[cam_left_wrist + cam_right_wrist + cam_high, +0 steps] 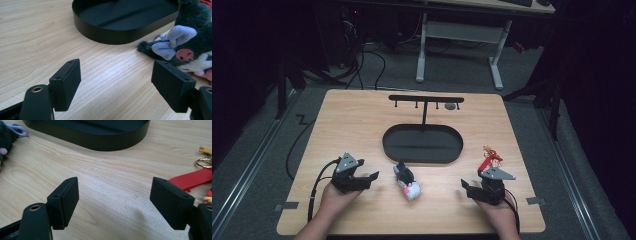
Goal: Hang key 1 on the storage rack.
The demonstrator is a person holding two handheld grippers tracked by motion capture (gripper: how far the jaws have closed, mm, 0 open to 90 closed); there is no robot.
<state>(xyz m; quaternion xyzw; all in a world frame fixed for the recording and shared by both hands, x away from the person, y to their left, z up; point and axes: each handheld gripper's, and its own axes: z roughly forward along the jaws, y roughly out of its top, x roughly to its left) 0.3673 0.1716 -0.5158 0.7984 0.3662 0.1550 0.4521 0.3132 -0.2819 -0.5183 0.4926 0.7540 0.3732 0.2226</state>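
Two hands come in from the bottom of the high view, each holding black tongs. On the person's left, the left gripper (373,177) sits low on the light wooden table (352,120). Its jaws stand wide open with nothing between them – just bare wood. On the other side, the right gripper (466,187) is wide open too, and it holds nothing.

Between the two grippers, a bit closer to the left one, lies the small dark grey plush toy with a white face and a pale purple bow (407,181). It rests flat on the table, just beside the left gripper's open jaws but not touching them. In the left gripper view it sits past the right-hand jaw.

Behind the toy is the black oval metal tray with a hook stand (387,142) – the toy lies just in front of its rim. Near the right gripper lies the red and yellow key charm with a gold ring (490,159)
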